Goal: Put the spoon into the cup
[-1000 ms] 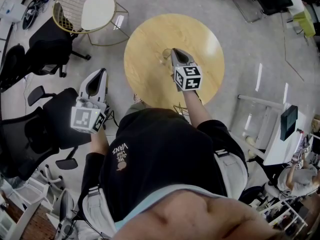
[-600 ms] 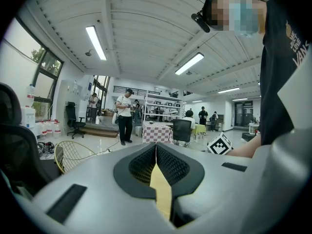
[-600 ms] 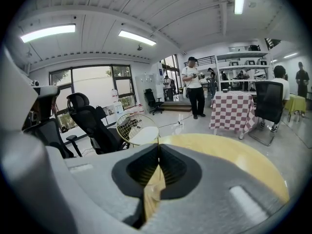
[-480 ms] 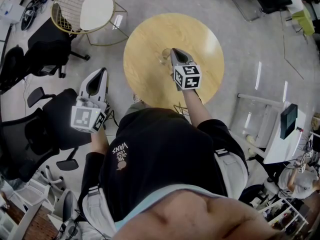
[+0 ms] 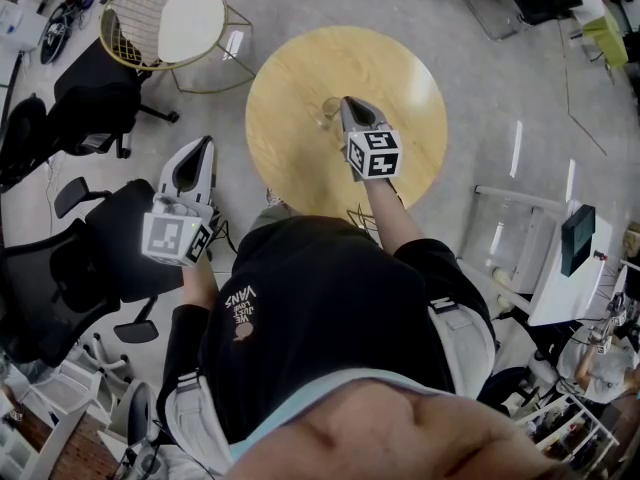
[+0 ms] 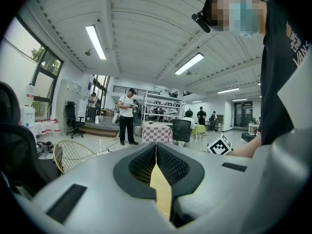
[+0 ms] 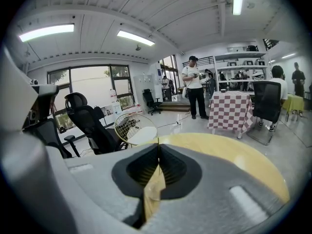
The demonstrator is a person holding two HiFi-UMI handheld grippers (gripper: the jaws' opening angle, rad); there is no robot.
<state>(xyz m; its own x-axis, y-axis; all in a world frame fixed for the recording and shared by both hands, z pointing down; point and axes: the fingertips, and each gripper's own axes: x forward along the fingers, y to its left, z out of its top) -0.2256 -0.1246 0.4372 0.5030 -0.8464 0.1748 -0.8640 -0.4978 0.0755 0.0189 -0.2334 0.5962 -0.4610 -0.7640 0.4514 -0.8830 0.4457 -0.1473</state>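
My right gripper (image 5: 348, 104), jaws pressed together on nothing, is nearer: the glass cup (image 5: 329, 116) sits just beside its tip, at nine o'clock, on the round table (image 5: 420, 78). My left gripper (image 5: 203, 146), likewise closed and empty, hangs off the table. I see no spoon.

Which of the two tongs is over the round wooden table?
The right tongs: their tip reaches over the round yellow wooden table, beside a clear glass cup. The left tongs hang off it, by a black office chair.
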